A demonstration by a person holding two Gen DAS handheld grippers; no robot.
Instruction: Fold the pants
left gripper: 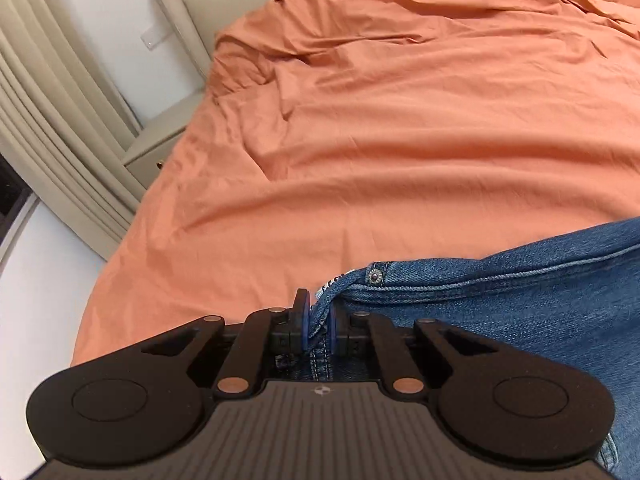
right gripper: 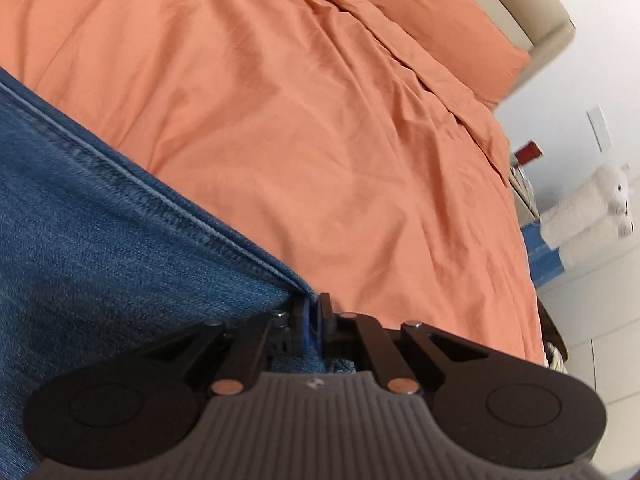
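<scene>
Left gripper (left gripper: 319, 322): its jaws are clenching nearly closed on the jeans (left gripper: 520, 300) at the fly end of the waistband, with denim bunching between the blue pads just near the metal button (left gripper: 375, 277)
Right gripper (right gripper: 315, 316): its jaws are pinching almost fully together on a seamed corner of the same jeans, the stitched edge (right gripper: 160, 196) running away from them to the far left
Why held so: judging by the two grips, each gripper is taking one end of the garment so the cloth is stretching taut between them, ready to be laid or doubled over cleanly
Jeans position: they are hanging close under both cameras at the near edge of the bed (left gripper: 400, 140), to the right in the left wrist view and to the left in the right wrist view
Bed: the orange sheet is lying wrinkled and bare beyond the denim, giving room for the fold
Far end: an orange pillow (right gripper: 440, 40) is resting against the headboard (right gripper: 520, 0)
Far right: a white plush toy (right gripper: 600, 204) is sitting off the bed
</scene>
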